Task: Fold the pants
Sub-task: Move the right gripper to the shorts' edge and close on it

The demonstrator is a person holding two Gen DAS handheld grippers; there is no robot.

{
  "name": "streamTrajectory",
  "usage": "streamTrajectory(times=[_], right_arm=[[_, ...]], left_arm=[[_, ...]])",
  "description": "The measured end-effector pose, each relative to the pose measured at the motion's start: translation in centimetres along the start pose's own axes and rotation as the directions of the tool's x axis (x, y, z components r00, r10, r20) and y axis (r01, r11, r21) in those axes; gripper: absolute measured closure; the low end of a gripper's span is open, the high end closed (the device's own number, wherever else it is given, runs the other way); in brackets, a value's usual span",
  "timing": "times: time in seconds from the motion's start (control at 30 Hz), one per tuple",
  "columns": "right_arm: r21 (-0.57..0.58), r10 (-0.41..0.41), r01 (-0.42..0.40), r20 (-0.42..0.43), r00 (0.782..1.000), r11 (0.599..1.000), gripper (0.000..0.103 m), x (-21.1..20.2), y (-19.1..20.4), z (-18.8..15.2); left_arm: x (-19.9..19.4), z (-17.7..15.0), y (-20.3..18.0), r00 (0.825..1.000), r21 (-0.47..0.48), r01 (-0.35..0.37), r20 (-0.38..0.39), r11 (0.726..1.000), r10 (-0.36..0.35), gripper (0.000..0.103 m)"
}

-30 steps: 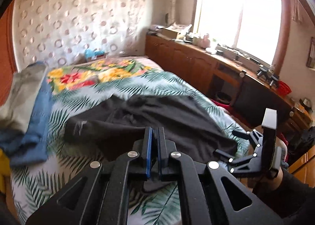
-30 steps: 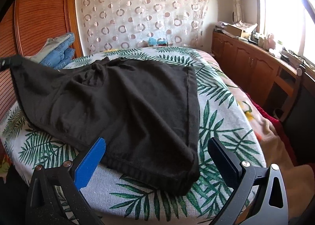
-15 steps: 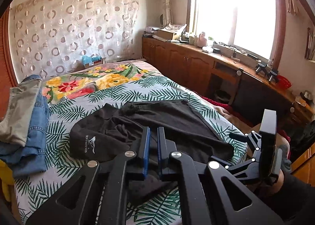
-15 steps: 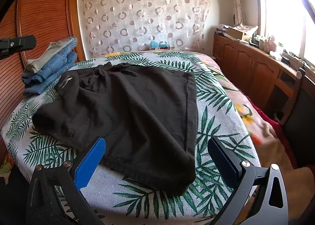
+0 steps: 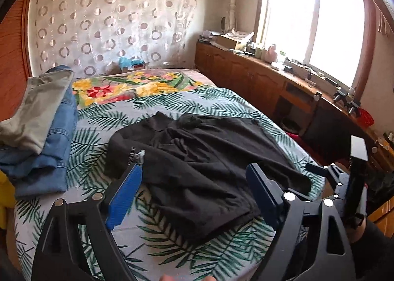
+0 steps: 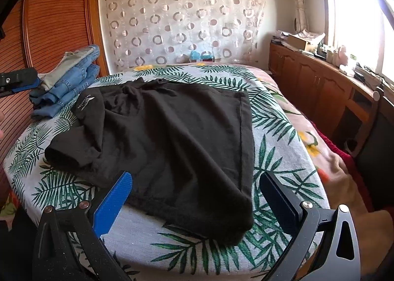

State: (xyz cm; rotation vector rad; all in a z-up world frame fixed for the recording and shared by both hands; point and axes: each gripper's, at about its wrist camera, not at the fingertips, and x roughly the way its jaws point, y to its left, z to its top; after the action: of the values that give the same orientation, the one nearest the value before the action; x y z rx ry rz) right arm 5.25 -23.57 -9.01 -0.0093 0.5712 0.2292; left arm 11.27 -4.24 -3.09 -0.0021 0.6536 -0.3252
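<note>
The black pants (image 6: 162, 138) lie folded over on the palm-leaf bedspread (image 6: 275, 118), filling the middle of the right wrist view. Only that view shows their straight hemmed right edge and the corner drooping over the bed's near rim. The left wrist view alone shows the floral blanket (image 5: 128, 89) behind. Bare bedspread lies left of the pants, up to the stacked jeans (image 5: 44, 155). The left gripper (image 5: 194, 182) tilts downward, its jaws just opened, nothing pinched. The right gripper (image 6: 197, 197) stands wide apart, empty.
</note>
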Motion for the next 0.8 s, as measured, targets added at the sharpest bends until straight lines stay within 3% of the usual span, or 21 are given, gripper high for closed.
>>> streamTrajectory(times=[0.2, 0.43, 0.53, 0.67, 0.8], right_arm=[[-0.018, 0.02, -0.02, 0.009, 1.0, 1.0, 0.001, 0.0, 0.7, 0.4], [-0.038, 0.098, -0.097, 0.009, 0.995, 0.995, 0.01, 0.5, 2.0, 1.4], [-0.051, 0.15, -0.15, -0.007, 0.989, 0.987, 0.016, 1.3, 3.0, 1.8], [-0.085, 0.208, -0.213, -0.062, 0.976, 0.973, 0.037, 2.7, 4.5, 1.8], [-0.104, 0.248, -0.257, -0.093, 0.964, 0.961, 0.045, 4.5, 5.3, 2.5]], left_arm=[[0.0, -0.7, 1.0, 0.999, -0.007, -0.034, -0.005, 0.999, 0.034, 0.016], [0.1, -2.4, 2.6, 0.999, -0.058, -0.04, -0.021, 0.997, 0.039, 0.016], [0.1, -3.0, 3.0, 0.998, -0.057, -0.058, -0.018, 0.997, 0.057, 0.016], [0.1, -3.6, 3.4, 0.997, -0.07, -0.075, -0.007, 0.995, 0.075, 0.016], [0.0, -4.3, 3.3, 0.99, -0.054, -0.139, 0.029, 0.989, 0.14, 0.016]])
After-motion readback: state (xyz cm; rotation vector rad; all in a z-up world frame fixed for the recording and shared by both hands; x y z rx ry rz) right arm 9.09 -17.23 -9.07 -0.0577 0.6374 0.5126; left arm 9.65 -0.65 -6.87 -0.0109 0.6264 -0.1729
